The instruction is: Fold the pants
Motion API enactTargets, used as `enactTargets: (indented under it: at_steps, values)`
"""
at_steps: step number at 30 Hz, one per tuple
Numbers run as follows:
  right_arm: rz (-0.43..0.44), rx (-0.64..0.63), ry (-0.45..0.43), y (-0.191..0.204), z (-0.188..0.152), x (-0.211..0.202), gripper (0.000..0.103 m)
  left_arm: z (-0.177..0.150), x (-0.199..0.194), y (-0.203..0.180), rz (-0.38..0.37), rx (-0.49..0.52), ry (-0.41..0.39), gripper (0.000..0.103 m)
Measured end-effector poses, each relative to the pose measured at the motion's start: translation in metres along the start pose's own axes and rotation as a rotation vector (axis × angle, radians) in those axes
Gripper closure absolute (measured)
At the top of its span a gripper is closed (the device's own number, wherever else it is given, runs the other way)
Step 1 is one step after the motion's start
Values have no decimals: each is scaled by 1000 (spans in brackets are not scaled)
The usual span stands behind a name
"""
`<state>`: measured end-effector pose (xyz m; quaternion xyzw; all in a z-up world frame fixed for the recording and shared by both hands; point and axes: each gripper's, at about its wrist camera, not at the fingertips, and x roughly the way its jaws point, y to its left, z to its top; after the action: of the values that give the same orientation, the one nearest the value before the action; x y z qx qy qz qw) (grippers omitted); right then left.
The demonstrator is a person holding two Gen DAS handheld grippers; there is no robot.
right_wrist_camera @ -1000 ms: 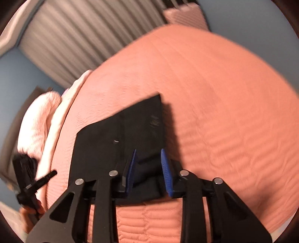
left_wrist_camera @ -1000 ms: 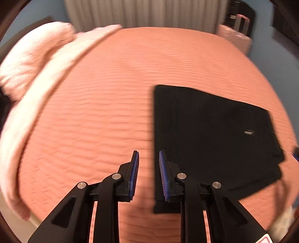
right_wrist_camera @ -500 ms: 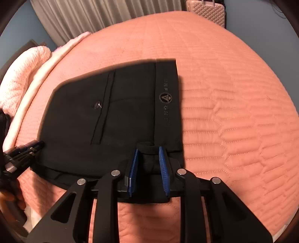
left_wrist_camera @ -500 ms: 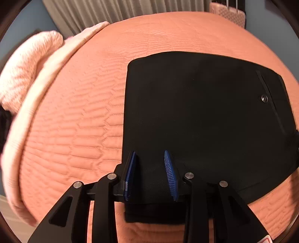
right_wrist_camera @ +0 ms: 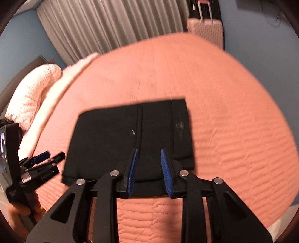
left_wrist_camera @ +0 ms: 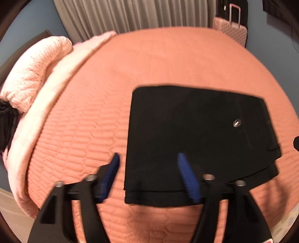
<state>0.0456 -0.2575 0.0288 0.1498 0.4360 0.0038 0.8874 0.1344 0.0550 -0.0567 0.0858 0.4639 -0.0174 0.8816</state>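
Observation:
Black pants [left_wrist_camera: 196,130] lie folded into a flat rectangle on the orange quilted bed [left_wrist_camera: 149,61]; they also show in the right wrist view [right_wrist_camera: 121,138]. A small button [left_wrist_camera: 237,123] shows on the top layer. My left gripper [left_wrist_camera: 147,158] is open wide and empty, hovering above the pants' near left corner. My right gripper [right_wrist_camera: 148,154] is open and empty, above the pants' near edge toward the right side. The left gripper also appears at the left edge of the right wrist view [right_wrist_camera: 41,160].
A pink fluffy blanket [left_wrist_camera: 35,71] and a pale folded cover [left_wrist_camera: 61,78] lie along the bed's left side. A pink suitcase [right_wrist_camera: 205,31] stands beyond the far right corner, by grey curtains [left_wrist_camera: 140,15]. The bed's near edge is close below the grippers.
Both grippers have opened and pulled back and up from the pants' near edge. The pants lie released and flat, and look smaller in both views.

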Motion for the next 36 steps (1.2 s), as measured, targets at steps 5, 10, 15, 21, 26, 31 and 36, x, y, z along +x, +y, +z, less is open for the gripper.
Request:
enactTargets:
  at_steps: [5,10,15,21,26,31,36]
  values:
    - [-52,-34,-110,33,15,-42,20,0,-59,-12,16,-8,-105,17]
    - [-81,-88,-151,54,18,-63,12,-5,-97,-26,59,27,-138,17]
    - [-84,-77,-173,62,9,-83,5,-22,-124,-41,57,53,-140,17]
    - [-105,-89,-185,66,3,-101,5,-29,-130,-41,-6,15,-114,17]
    - [-120,-96,-194,68,0,-107,5,-32,-129,-31,-37,-37,-86,17]
    - [-134,-98,-195,72,2,-108,5,-33,-124,-23,-13,-56,-73,17]
    - [-149,-124,-180,81,1,-100,5,-34,-118,-14,20,-66,-50,17]
